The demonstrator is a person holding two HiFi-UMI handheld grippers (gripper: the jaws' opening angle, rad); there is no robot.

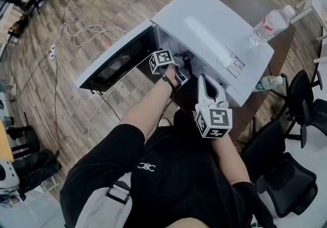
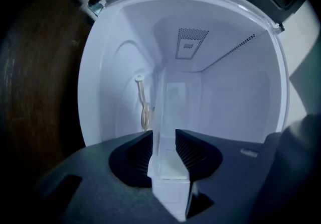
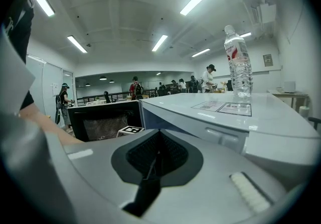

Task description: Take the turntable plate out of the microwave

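left gripper [image 2: 164,140] open inside microwave [image 1: 214,32]

its jaws stand apart with nothing between them, white cavity walls all round. the turntable plate cannot be made out below it. right gripper [image 3: 158,142] is closed and empty, outside the cavity.

In the head view, the microwave [image 1: 214,38] hides the jaws of the left gripper [image 2: 164,148].

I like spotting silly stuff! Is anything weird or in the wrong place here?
The clear plastic water bottle stands upright on top of the white microwave, near its edge. That is an odd perch, because it might topple if the oven is jostled. Nothing looks spilled or broken.
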